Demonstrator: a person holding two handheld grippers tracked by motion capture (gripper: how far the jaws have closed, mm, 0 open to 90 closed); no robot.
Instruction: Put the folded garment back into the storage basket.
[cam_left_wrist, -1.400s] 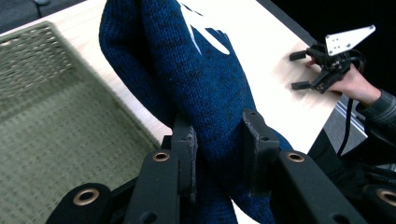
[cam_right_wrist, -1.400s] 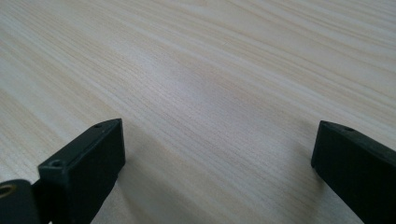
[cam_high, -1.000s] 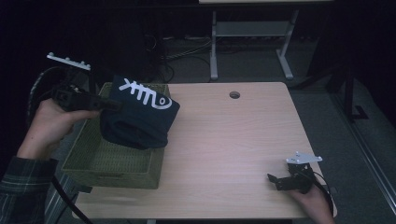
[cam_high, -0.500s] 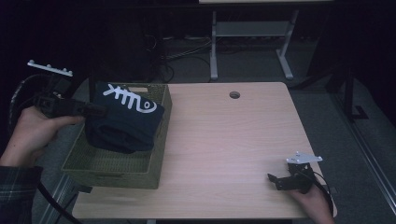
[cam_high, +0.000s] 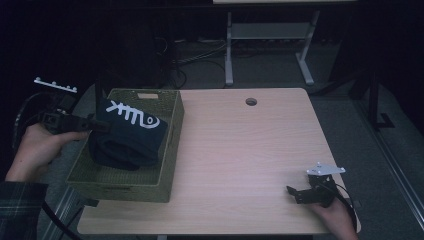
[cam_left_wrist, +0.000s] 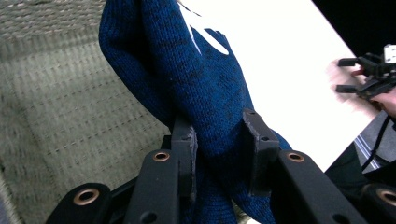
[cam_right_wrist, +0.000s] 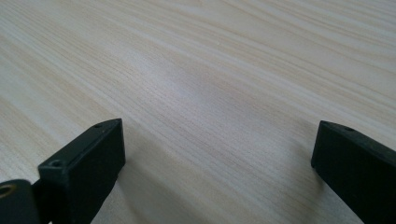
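The dark blue knitted garment (cam_high: 127, 137) with a white pattern hangs partly inside the woven green basket (cam_high: 150, 182) at the table's (cam_high: 240, 160) left end. The left tongs (cam_high: 97, 124) are clenched on its fabric. The right tongs (cam_high: 295, 194) rest spread apart and hold nothing, low over the table's near right corner.

My left gripper (cam_high: 95, 123) clamps the navy sweater (cam_high: 127, 137), which hangs into the woven basket (cam_high: 170, 150). My right gripper (cam_high: 295, 192) rests on the desk (cam_high: 240, 150), well apart.
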